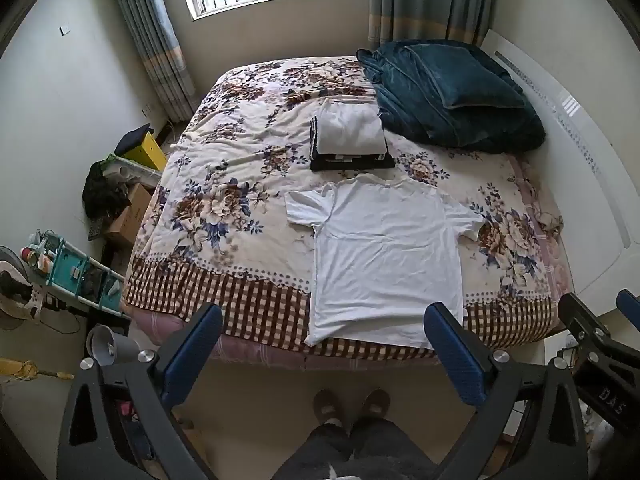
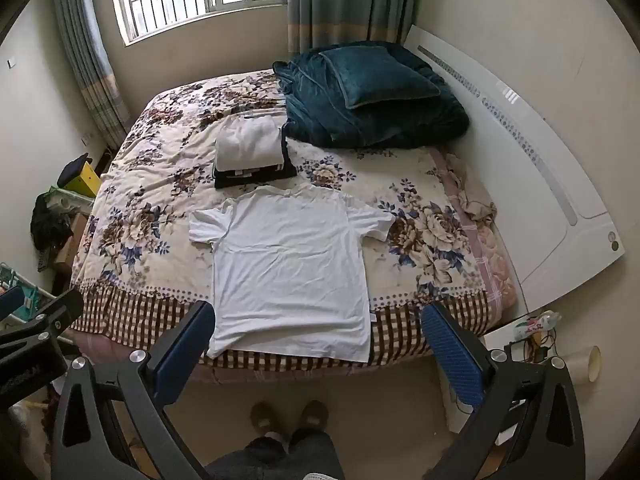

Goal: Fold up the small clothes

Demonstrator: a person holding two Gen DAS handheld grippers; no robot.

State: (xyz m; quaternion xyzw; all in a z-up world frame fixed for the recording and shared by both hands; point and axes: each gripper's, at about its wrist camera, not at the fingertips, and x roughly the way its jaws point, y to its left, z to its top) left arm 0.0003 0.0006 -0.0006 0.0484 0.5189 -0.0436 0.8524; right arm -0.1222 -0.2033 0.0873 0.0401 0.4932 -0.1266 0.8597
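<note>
We hold the left gripper (image 1: 324, 344) and right gripper (image 2: 318, 340) above the bed's (image 1: 224, 300) near edge, jaws wide apart and empty. A white T-shirt (image 1: 384, 256) lies flat there, unfolded; a folded stack (image 1: 352, 140) behind it seems finished.

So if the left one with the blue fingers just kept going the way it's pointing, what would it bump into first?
Most likely the white T-shirt spread flat on the bed. The left gripper is open, holds nothing and aims down at it, though depth is hard to judge.
</note>
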